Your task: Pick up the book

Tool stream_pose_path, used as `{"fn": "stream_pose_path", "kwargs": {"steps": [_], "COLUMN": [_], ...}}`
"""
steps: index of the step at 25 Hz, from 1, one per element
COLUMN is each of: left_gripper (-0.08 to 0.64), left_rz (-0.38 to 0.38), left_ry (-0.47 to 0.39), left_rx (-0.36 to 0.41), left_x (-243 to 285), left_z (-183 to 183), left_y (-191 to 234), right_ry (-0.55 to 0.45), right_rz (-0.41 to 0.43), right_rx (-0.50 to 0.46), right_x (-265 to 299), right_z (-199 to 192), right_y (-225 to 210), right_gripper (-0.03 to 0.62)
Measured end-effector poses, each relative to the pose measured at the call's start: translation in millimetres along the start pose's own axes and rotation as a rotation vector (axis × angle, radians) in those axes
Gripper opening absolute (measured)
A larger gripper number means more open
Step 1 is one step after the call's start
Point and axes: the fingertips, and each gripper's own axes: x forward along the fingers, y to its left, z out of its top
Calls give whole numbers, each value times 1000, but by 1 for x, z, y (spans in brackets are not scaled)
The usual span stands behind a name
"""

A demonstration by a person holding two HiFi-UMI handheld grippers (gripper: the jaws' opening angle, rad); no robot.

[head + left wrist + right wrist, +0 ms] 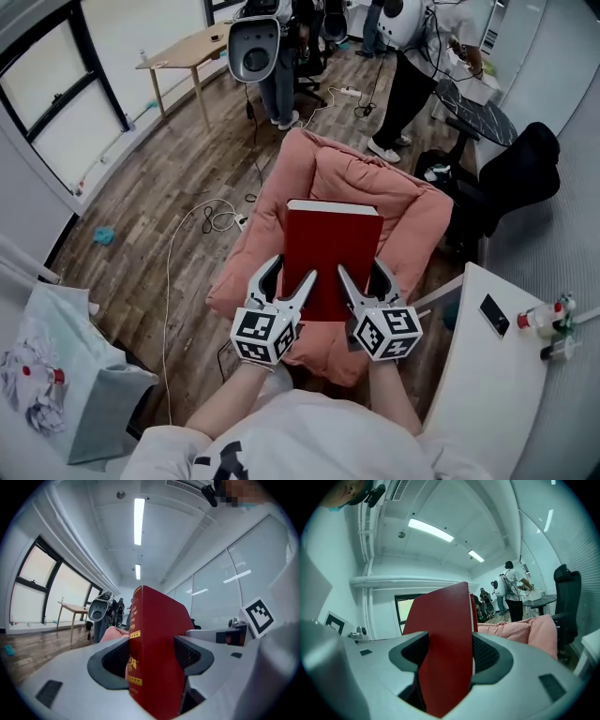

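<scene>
A red hardback book (330,255) is held up above the pink armchair (412,211), its cover facing me and its pale page edge at the top. My left gripper (293,278) is shut on the book's lower left edge, where the spine (136,653) with gold lettering stands between its jaws. My right gripper (364,278) is shut on the lower right edge, and the red cover (445,658) fills the gap between its jaws. The book's bottom edge is hidden behind both grippers.
A white table (483,394) with a black phone (494,314) and small bottles (548,317) stands at the right. A black office chair (520,178) is behind the armchair. People (412,75), a wooden desk (187,52) and floor cables (220,217) lie farther back.
</scene>
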Motion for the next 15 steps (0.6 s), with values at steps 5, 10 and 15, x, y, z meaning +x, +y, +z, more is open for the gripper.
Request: {"fn": "stream_pose_path", "kwargs": {"steps": [5,10,15], "left_gripper": [288,288,288], "left_rz": [15,33,50], "left_ry": [-11,-16,-30], "left_rx": [-1,6,11], "left_x": [-26,-44,-55], "left_z": [-8,-8,-8], "left_y": [-40,-55,-62], "right_ry": [-8,-15,-10], "right_rz": [18,35,51], "right_rx": [-8,-20,-13], "right_x": [-45,-66,-77], "right_z": [0,3,0], "right_y": [-2,7,11], "right_gripper": [298,298,298]}}
